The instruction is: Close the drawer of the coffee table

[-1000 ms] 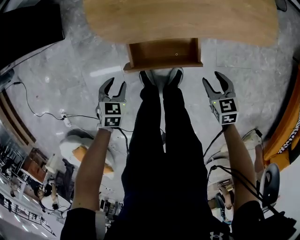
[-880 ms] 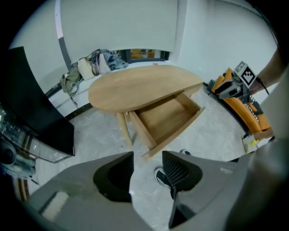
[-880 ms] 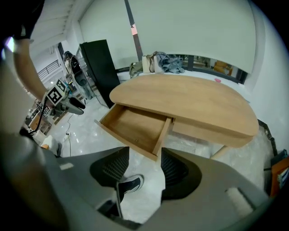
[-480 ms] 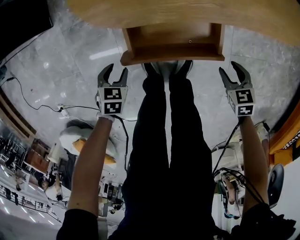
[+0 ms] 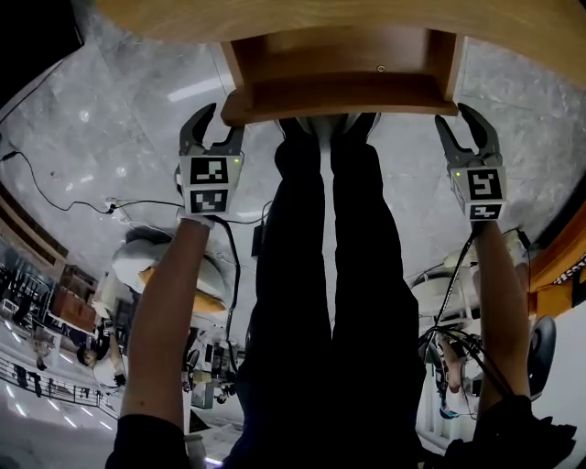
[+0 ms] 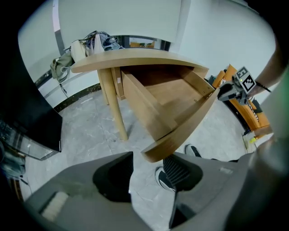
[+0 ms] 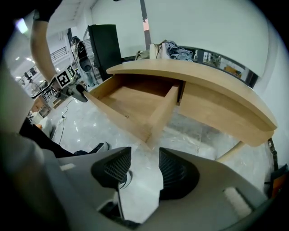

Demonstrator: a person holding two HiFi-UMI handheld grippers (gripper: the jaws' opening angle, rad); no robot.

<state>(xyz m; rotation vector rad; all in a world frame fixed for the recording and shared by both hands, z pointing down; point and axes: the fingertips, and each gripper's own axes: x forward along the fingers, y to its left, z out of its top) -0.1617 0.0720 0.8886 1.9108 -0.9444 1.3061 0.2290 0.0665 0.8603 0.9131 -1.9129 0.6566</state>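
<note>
Approach step: drawer [image 5: 339,99] wide open under the coffee table [image 5: 275,18], left gripper [image 5: 218,128] near one front corner (jaws just opened fully, empty), right gripper [image 5: 462,128] near the other, jaws just narrowed slightly, apart and empty. Next, probably: even push on the front.

The left gripper [image 5: 218,126] has its jaws wide apart, just opened further, empty. The right gripper [image 5: 461,126] has its jaws apart, just narrowed slightly, empty. Both forearms [image 5: 165,302] extend forward, flanking the legs [image 5: 330,275]; both grippers point steeply down.
</note>
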